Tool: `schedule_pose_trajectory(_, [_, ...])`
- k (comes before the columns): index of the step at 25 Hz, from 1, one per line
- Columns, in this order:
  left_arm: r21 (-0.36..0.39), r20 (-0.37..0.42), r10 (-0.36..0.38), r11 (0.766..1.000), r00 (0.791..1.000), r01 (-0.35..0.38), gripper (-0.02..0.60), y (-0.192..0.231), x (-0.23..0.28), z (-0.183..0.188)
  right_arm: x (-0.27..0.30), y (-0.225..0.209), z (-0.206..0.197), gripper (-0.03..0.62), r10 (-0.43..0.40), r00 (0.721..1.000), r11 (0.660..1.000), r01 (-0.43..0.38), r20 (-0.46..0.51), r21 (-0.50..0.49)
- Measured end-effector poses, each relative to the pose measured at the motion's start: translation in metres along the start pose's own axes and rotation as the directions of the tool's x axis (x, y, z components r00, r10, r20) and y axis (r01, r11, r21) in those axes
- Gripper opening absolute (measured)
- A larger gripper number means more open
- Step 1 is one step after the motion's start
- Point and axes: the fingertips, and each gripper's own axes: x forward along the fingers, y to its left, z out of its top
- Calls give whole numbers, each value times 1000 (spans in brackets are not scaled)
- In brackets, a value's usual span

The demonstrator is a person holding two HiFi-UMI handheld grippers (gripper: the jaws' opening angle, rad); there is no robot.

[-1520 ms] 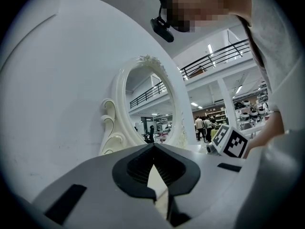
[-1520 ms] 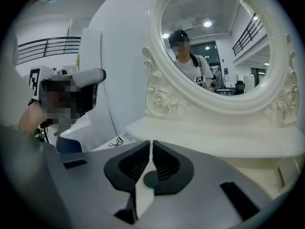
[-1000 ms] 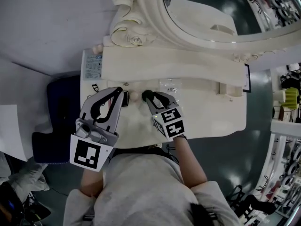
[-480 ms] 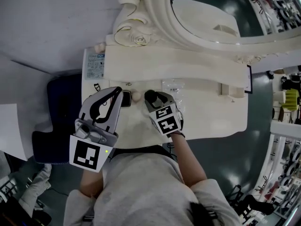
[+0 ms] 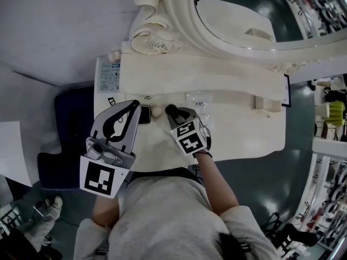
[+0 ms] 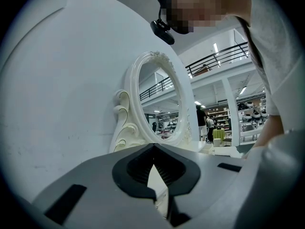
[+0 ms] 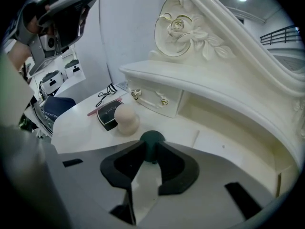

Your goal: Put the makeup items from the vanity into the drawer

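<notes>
My right gripper (image 7: 151,152) (image 5: 170,111) hovers over the white vanity top (image 5: 238,129), and its jaws are closing. A small dark green rounded makeup item (image 7: 151,140) (image 5: 169,109) is pinched at the fingertips. Just left of it a beige makeup sponge (image 7: 127,119) (image 5: 155,111) stands beside a black compact (image 7: 107,113) (image 5: 144,114). Behind them is a small shut drawer (image 7: 155,99) with gold knobs under the shelf. My left gripper (image 5: 135,104) (image 6: 152,149) is raised at the vanity's left front. Its tips meet with nothing between them.
A pink stick (image 7: 97,109) and a black wire tool (image 7: 107,93) lie by the compact. A clear packet (image 5: 199,103) lies right of my right gripper. A leaflet (image 5: 107,75) sits at the left end. The oval mirror (image 5: 244,20) rises behind the shelf. A navy stool (image 5: 68,140) stands left.
My right gripper has turned a little and edged right, with the dark green item still at its tips. The left gripper has stayed where it was.
</notes>
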Motion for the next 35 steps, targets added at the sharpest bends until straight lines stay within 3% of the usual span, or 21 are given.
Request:
schedule_pose_trajectory(1, [-1, 2, 0, 1000, 1000, 0, 14, -1, 0, 1, 0, -1, 0, 63, -8, 1000, 1000, 8, -4, -13])
schedule_pose_trajectory(6, [8, 6, -9, 1000, 1000, 9, 14, -6, 1, 5, -8, -5, 6, 48, -37, 999, 999, 37, 14, -34])
schedule_pose_trajectory(13, [13, 2, -22, 1000, 1000, 22, 14, -16, 0, 8, -53, -12, 33, 48, -44, 977, 996, 28, 210, 80])
schedule_pose_trajectory(28, [-11, -17, -63, 998, 998, 63, 14, -41, 3, 5, -132, -9, 71, 49, -55, 844, 988, -33, 534, 153])
schedule_pose_trajectory(35, [-27, -19, -81, 996, 997, 80, 14, -56, 3, 9, -174, -10, 80, 49, -88, 757, 984, -36, 647, 176])
